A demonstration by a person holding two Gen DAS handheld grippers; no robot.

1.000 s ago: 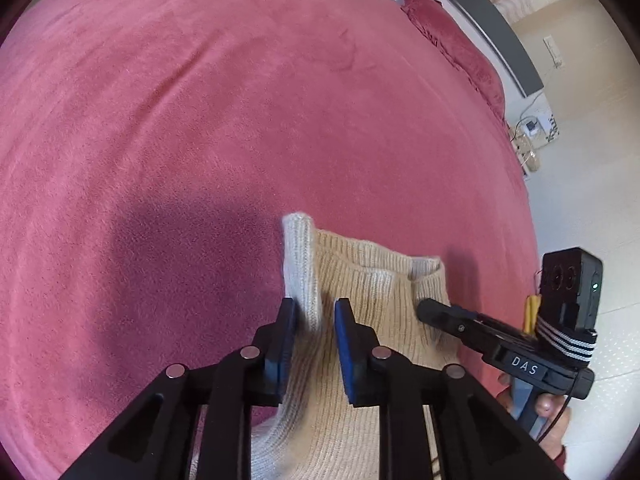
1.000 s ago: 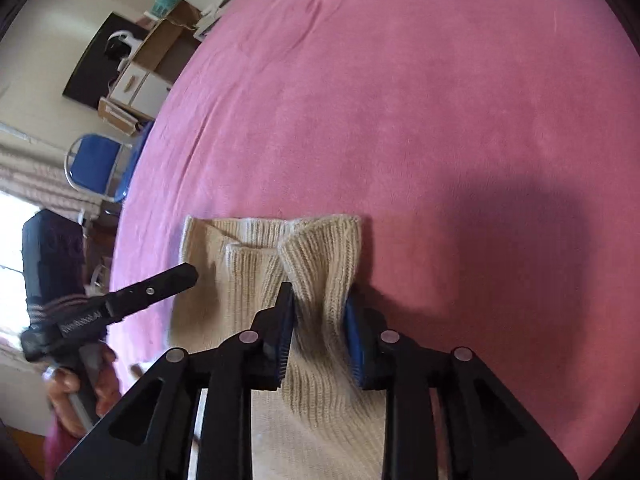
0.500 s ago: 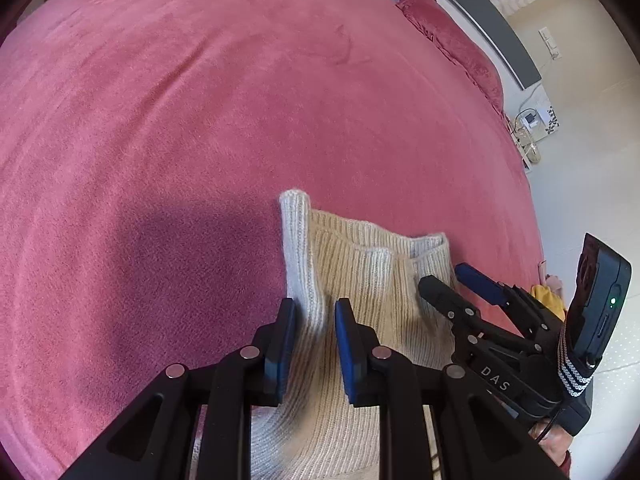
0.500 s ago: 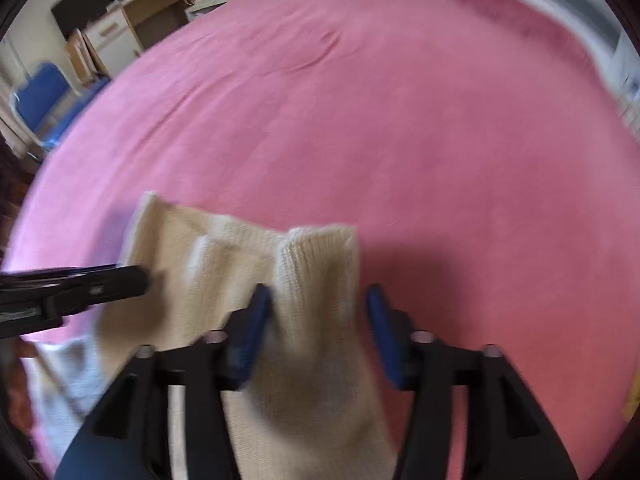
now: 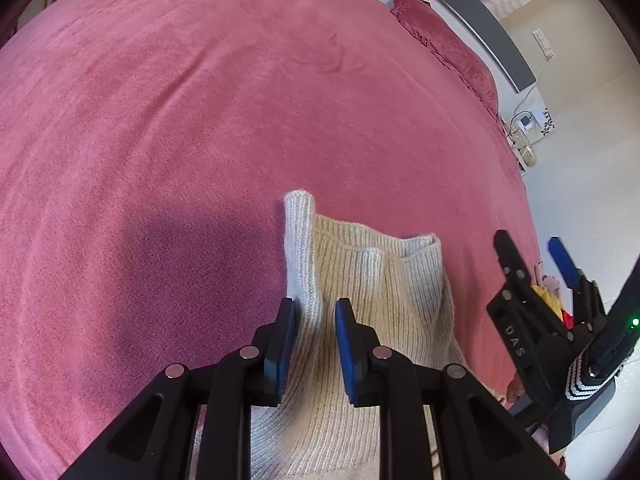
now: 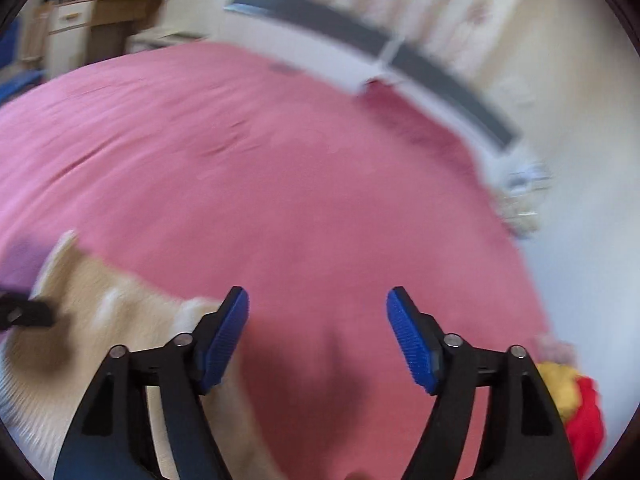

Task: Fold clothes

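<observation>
A cream ribbed sweater [image 5: 380,300] lies partly folded on the pink bedspread [image 5: 180,120]. My left gripper [image 5: 314,316] is shut on a raised fold at the sweater's left edge, blue pads on either side of the knit ridge. In the left wrist view my right gripper [image 5: 528,240] hovers off the sweater's right side, above the bed's edge. Its own blurred view shows the right gripper [image 6: 316,320] with jaws opening wide and nothing between them, only bedspread [image 6: 280,180] beyond. The sweater [image 6: 100,320] sits at lower left there, with the left gripper's fingertip [image 6: 24,314] on it.
A matching pillow [image 5: 448,44] lies at the far right of the bed below a grey and white headboard [image 5: 480,20]. Yellow and red cloth items [image 6: 576,400] sit past the bed's right edge. A wooden desk [image 6: 80,28] stands at the far left. Cables and a socket [image 5: 528,120] lie on the floor.
My right gripper has let go of the sweater fold, opened wide, risen and swung away to the right. The left gripper has kept its grip and place.
</observation>
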